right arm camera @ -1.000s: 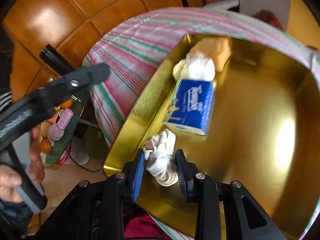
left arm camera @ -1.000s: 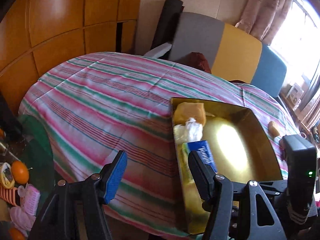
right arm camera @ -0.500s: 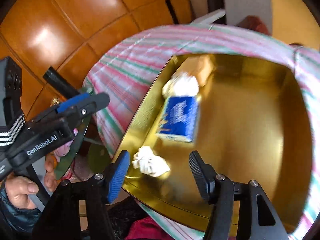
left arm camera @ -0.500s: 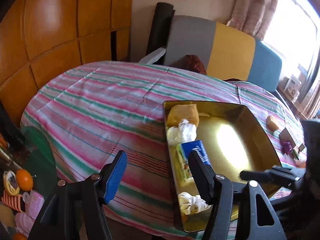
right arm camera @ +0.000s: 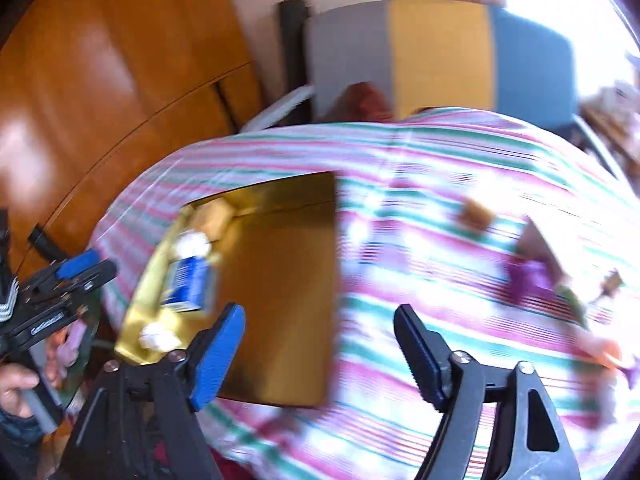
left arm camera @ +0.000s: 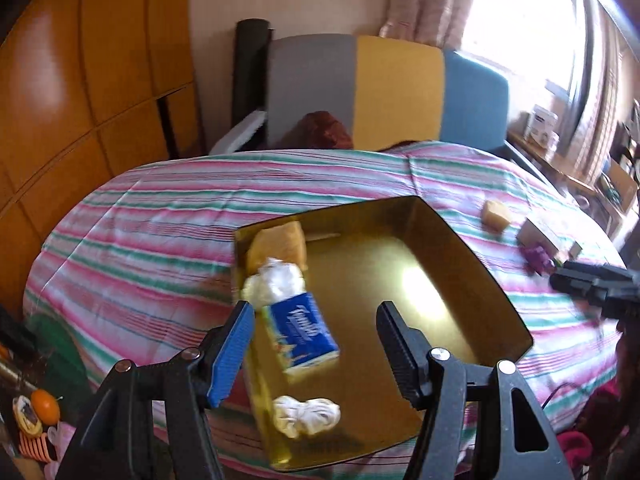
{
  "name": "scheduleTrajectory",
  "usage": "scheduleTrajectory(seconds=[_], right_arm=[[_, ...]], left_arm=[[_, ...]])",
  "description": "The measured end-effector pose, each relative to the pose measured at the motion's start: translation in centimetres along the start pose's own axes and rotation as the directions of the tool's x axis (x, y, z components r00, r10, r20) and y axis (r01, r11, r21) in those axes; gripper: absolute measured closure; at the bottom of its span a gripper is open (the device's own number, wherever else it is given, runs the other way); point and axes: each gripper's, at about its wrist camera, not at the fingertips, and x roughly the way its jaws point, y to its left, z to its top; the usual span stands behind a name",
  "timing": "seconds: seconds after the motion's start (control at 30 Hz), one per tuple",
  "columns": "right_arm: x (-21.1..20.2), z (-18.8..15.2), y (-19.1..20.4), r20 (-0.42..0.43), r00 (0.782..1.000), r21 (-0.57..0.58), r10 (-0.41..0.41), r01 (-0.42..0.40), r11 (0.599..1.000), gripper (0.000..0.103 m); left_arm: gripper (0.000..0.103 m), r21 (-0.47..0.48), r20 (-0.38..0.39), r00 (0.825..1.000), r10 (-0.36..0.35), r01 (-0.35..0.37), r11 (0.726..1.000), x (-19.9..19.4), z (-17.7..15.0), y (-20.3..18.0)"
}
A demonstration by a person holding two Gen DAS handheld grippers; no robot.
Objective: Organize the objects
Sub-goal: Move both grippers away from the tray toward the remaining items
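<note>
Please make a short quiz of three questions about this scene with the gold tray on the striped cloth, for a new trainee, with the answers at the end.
1. True or false: the white knotted rope lies inside the gold tray.
2. Which item lies on the striped cloth, outside the tray? A) blue tissue pack B) purple object C) white knotted rope
3. Fill in: between the fingers of the right gripper there is ____.

Key
1. True; it lies near the tray's front edge.
2. B.
3. Nothing; its jaws are opening and hold no object. The left gripper is open too.
</note>
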Motion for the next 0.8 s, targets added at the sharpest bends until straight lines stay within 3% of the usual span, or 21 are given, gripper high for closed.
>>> scheduleTrajectory(seconds=[0.27,0.37,0.53,0.63,0.7,0.8], right_arm=[[-4.0,0.0,-10.6,0.049,0.974,0.163,-0.221,0.211,0.964,0.015],[-5.1,0.0,-14.2,0.069,0.95,0.202,-0.304,0.285,0.937,0.011],[-6.4,-0.9,-21.0,0.071,0.894,0.319,-0.442,0.4,0.859,0.011],[-6.8,-2.1,-24.5,0.061,0.876,0.41,-0.478,0.415,0.812,0.011],[-7.1,-2.8,-26.2,0.05,0.883,0.484,-0.467,0.388,0.785,0.011],[-7.5,-3.1,-26.9,0.081,0.896,0.531,-0.437,0.333,0.779,0.011]], left_arm=[[0.039,0.101,-0.028,0.996,-0.079,0.081,0.992,0.5,0.7,-5.0],[0.039,0.125,-0.049,0.992,-0.119,0.124,0.984,0.8,1.1,-6.8],[0.039,0.143,-0.087,0.977,-0.195,0.206,0.968,1.3,2.0,-9.6],[0.039,0.132,-0.129,0.96,-0.248,0.265,0.955,1.9,2.9,-11.5],[0.039,0.135,-0.158,0.944,-0.289,0.31,0.941,2.4,3.6,-13.1],[0.039,0.144,-0.195,0.924,-0.33,0.36,0.922,3.5,4.6,-15.8]])
